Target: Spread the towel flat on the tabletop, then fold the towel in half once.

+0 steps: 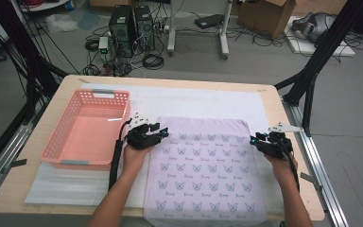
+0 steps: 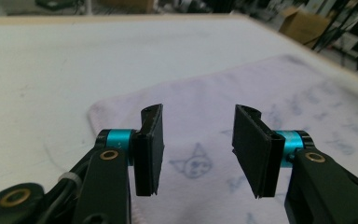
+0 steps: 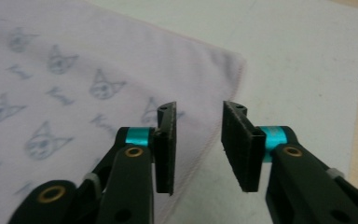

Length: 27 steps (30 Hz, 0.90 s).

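Both grippers stand with jaws spread and nothing between them: the left gripper (image 1: 164,134) over the lilac cat-print cloth's (image 1: 203,165) far left corner, the right gripper (image 1: 254,139) at its far right edge. That cloth lies flat on the white mat (image 1: 194,97), beside a pink basket (image 1: 66,137).

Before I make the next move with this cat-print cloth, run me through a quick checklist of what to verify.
1. Left gripper open, nothing between its jaws: ok.
2. Right gripper open, nothing held: ok.
3. Cloth lying flat on the white mat: ok.
4. Near edge of the cloth fully on the table: not ok, it hangs over the front.
5. Pink basket clear of the cloth: ok.
6. Basket contents: ok, empty.
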Available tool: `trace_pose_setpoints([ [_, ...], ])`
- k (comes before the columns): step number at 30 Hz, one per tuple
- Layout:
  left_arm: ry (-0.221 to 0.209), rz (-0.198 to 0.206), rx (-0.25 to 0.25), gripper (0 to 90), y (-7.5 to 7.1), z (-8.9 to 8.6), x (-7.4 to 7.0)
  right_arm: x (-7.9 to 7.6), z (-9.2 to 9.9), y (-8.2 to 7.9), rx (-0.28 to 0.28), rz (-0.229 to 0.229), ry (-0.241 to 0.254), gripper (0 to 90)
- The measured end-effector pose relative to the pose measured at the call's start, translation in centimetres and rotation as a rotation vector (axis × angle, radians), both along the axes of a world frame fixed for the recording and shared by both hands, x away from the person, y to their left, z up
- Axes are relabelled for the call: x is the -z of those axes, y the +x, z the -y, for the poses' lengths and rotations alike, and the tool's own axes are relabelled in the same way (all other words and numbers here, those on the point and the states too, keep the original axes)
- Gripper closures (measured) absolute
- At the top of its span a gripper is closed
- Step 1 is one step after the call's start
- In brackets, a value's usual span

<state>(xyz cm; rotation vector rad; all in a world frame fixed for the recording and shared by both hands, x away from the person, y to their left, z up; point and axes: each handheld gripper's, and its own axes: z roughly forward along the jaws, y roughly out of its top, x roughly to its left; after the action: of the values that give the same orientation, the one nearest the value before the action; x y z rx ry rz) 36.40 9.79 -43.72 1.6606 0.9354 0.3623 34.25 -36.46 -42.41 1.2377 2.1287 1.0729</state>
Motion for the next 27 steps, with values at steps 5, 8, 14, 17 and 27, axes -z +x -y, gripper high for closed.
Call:
trace_pose_setpoints([
  [5, 0.027, 0.015, 0.046, 44.7, -1.3, 0.0, -1.3, -0.6, 0.0, -2.1, -0.029, 0.02, 0.034, 36.9],
  [8, 0.052, 0.008, 0.03, 30.3, -2.0, -0.2, -1.9, -1.0, 0.2, -3.0, -0.035, 0.013, 0.077, 21.2],
  [14, 0.031, 0.008, 0.009, 21.0, -2.9, -0.6, -1.6, -1.2, 0.5, -4.0, -0.055, 0.031, 0.065, 20.6],
  [17, 0.054, -0.013, 0.018, 21.0, -3.0, -0.7, -1.3, -1.2, 0.6, -3.9, -0.053, 0.028, 0.071, 19.5],
  [27, 0.06, -0.029, -0.013, 21.5, -2.6, -0.9, -1.1, -1.3, 0.1, -3.5, -0.058, 0.02, 0.07, 19.5],
])
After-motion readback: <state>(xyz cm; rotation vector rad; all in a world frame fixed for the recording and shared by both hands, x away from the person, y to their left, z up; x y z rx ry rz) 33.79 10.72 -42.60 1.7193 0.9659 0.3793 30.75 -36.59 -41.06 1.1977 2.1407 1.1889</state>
